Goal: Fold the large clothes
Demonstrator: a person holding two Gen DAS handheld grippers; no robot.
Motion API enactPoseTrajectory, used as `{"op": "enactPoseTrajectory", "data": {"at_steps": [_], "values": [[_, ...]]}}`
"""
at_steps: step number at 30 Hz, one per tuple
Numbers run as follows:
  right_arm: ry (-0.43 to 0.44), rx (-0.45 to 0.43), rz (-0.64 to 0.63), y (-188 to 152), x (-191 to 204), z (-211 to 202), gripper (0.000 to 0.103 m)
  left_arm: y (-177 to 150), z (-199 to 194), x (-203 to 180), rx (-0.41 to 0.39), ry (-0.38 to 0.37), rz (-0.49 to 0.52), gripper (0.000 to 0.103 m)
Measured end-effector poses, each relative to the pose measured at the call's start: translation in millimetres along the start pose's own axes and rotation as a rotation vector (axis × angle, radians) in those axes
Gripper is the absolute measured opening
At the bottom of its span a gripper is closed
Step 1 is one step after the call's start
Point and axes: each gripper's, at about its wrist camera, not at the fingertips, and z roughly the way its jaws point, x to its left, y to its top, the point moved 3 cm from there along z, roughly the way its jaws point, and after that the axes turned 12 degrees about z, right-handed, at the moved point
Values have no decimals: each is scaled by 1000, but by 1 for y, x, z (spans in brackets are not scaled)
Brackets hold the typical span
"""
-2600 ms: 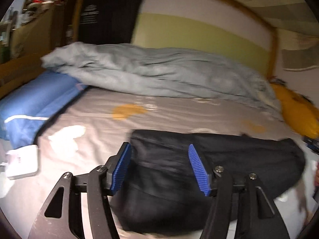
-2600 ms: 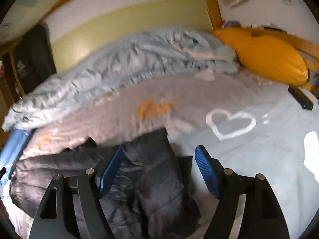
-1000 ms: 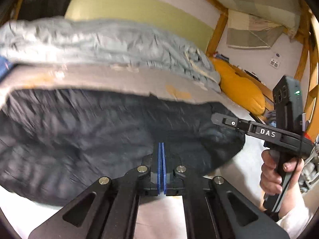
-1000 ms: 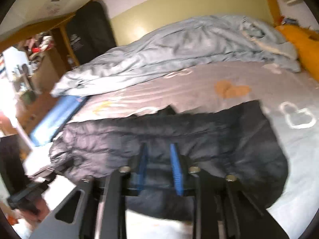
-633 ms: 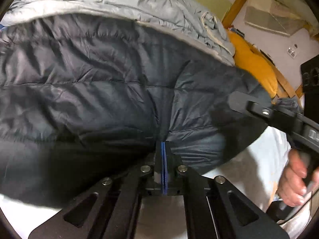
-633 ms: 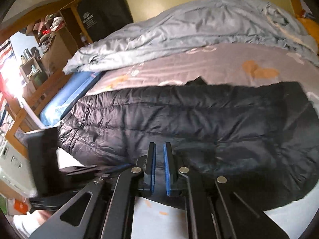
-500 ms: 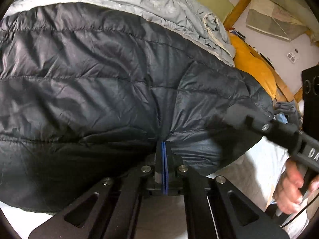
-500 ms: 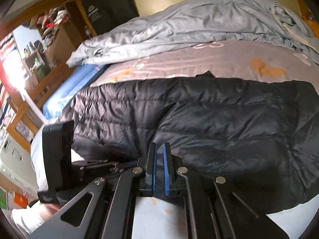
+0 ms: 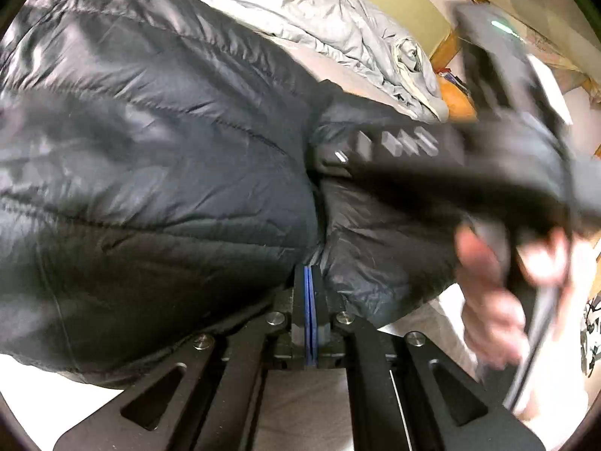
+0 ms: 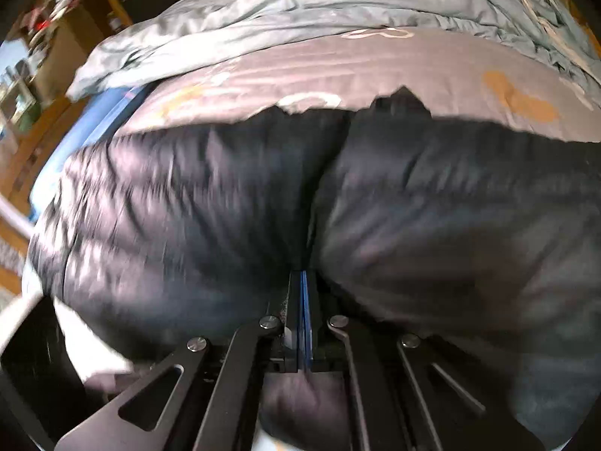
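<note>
Black puffer jacket (image 9: 157,158) spreads beyond both pinching grippers, left gripper (image 9: 308,274) and right gripper (image 10: 302,278).

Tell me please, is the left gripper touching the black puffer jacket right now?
Touching. The left wrist view shows the left gripper with blue pads pressed together on the near edge of the black puffer jacket, fabric bunching at the tips.

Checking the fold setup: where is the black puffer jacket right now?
The black puffer jacket lies spread across the grey bedsheet, in front of the rumpled grey duvet, filling both wrist views.
</note>
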Motion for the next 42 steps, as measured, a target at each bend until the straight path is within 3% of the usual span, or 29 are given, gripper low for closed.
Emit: {"op": "enactPoseTrajectory", "data": {"at_steps": [7, 12, 16, 19, 22, 24, 25, 27, 28, 29, 31, 33, 37, 42], "values": [[5, 49, 94, 46, -10, 32, 2, -3, -3, 1, -2, 13, 21, 4], [-14, 67, 59, 57, -7, 41, 2, -1, 0, -3, 6, 6, 19, 4], [6, -46, 39, 31, -11, -2, 2, 4, 2, -6, 9, 17, 37, 4], [52, -180, 14, -4, -23, -59, 3, 12, 3, -15, 35, 21, 67, 4], [57, -274, 10, -35, -39, -106, 3, 18, -8, -17, 12, 17, 66, 3], [70, -309, 43, -52, -55, -129, 9, 24, -22, -23, -23, 61, 105, 3], [77, -322, 65, -60, -62, -136, 18, 27, -29, -27, -50, 96, 133, 4], [88, -352, 118, -74, -77, -149, 49, 32, -46, -34, -117, 147, 173, 7], [62, -383, 168, -81, -88, -154, 76, 36, -53, -33, -145, 149, 174, 11], [28, -415, 208, -89, -101, -163, 90, 40, -63, -34, -174, 148, 168, 15], [-55, -499, 335, -100, -125, -173, 90, 47, -81, -33, -237, 162, 152, 50], [-48, -478, 420, -102, -140, -170, 90, 52, -100, -31, -316, 197, 144, 69], [79, -355, 594, -104, -166, -149, 90, 54, -120, -24, -393, 239, 151, 97], [133, -290, 738, -106, -186, -112, 90, 54, -131, -7, -394, 269, 142, 102]]}}
